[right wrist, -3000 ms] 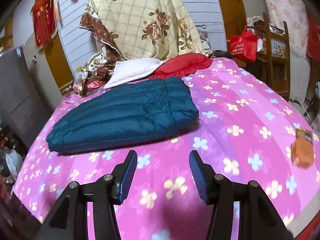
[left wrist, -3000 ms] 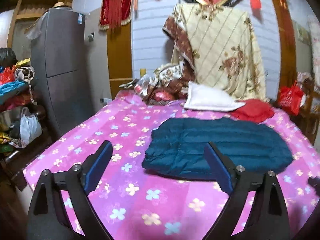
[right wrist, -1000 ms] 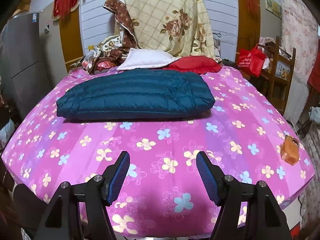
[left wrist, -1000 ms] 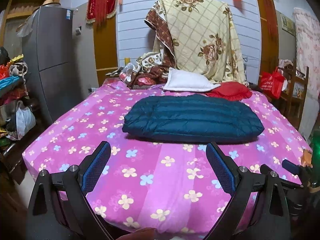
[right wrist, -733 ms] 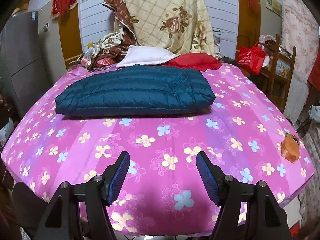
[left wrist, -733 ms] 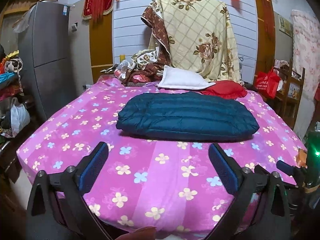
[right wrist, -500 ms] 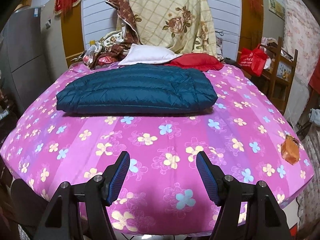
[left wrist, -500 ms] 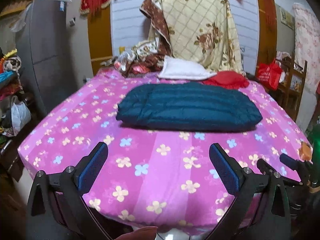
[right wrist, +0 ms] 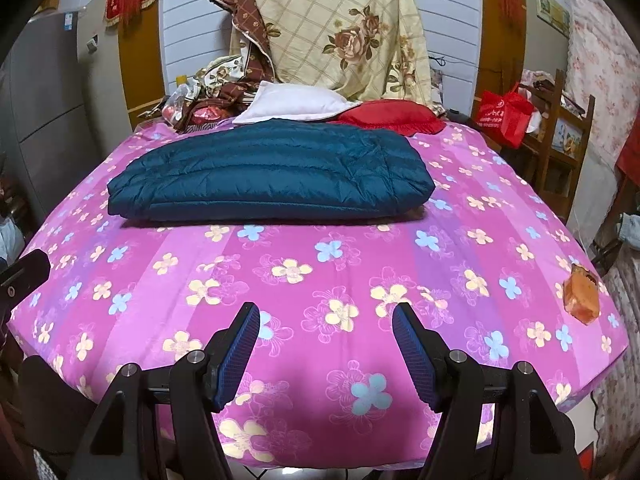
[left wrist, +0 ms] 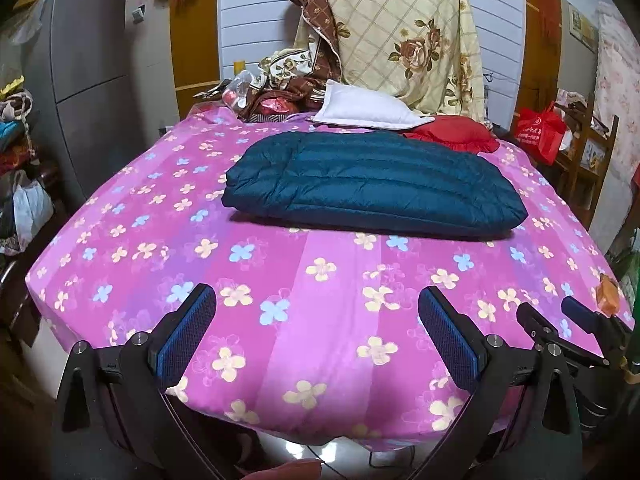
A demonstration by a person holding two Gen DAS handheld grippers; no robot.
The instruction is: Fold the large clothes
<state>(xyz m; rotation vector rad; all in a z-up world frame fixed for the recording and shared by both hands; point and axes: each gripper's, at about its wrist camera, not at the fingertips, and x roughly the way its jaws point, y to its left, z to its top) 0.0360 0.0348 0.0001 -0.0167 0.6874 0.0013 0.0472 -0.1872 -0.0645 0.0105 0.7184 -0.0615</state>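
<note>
A dark teal quilted down jacket [left wrist: 372, 184] lies folded into a flat rectangle on the far half of the pink flowered bed [left wrist: 312, 292]; it also shows in the right wrist view [right wrist: 272, 172]. My left gripper [left wrist: 316, 336] is open and empty, over the bed's near edge, well short of the jacket. My right gripper [right wrist: 326, 348] is open and empty, also over the near edge and apart from the jacket. The right gripper's tips show at the right of the left wrist view [left wrist: 556, 320].
A white pillow [right wrist: 292, 106] and a red cushion [right wrist: 392, 116] lie behind the jacket, under a hanging floral quilt [right wrist: 344, 28]. A small orange packet [right wrist: 582, 294] sits near the bed's right edge. A grey fridge [left wrist: 92, 80] stands left; a wooden chair with a red bag [right wrist: 506, 116] stands right.
Both grippers have drawn back from the jacket to the bed's near edge, staying open. The folded jacket has not moved.
</note>
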